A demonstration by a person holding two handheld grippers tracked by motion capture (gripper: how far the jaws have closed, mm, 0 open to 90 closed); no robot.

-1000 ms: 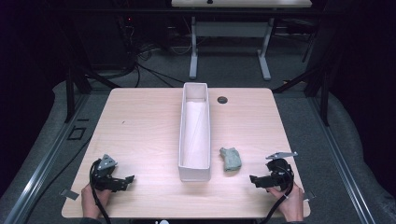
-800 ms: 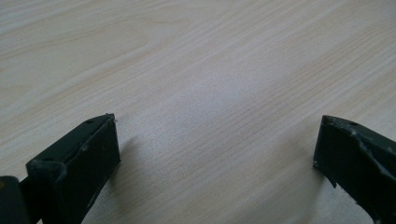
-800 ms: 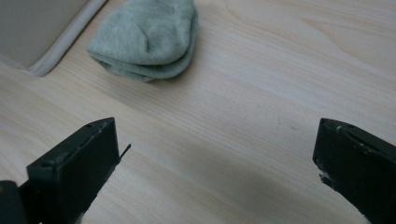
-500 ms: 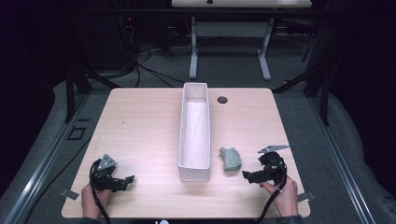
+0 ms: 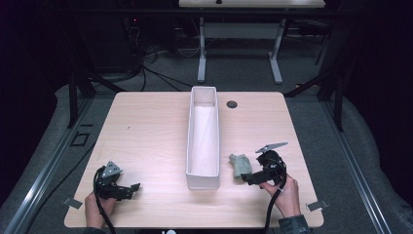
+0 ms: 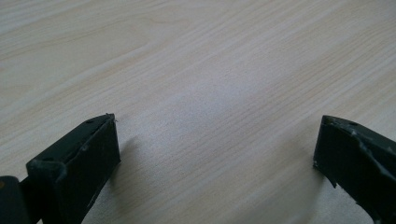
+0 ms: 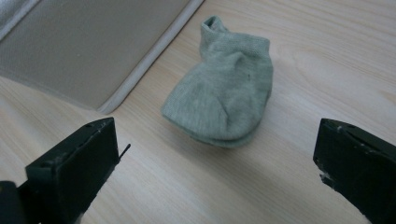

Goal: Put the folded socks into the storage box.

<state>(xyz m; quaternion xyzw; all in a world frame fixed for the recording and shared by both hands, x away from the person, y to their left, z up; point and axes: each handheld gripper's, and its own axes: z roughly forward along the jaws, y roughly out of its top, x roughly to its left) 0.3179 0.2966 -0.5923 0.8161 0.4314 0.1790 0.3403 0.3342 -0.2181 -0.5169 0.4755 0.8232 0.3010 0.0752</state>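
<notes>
Right claw [image 5: 249, 179] released near sock [image 5: 240, 165]; left claw [image 5: 130, 187] released; bin [image 5: 203, 181] interior unclear.

Your table [image 5: 146, 131] looks like pale wood or wood-look laminate, smooth and matt, with fine straight grain. The sock [image 7: 224, 95] near your right gripper [image 7: 215, 154] is grey-green knitted cloth, soft and matt, with a ribbed cuff. The long bin [image 5: 202, 174] looks like white plastic, smooth with a dull sheen. Both grippers, the left gripper [image 6: 215, 149] included, have black matt jaws, scuffed and chipped at their edges.
</notes>
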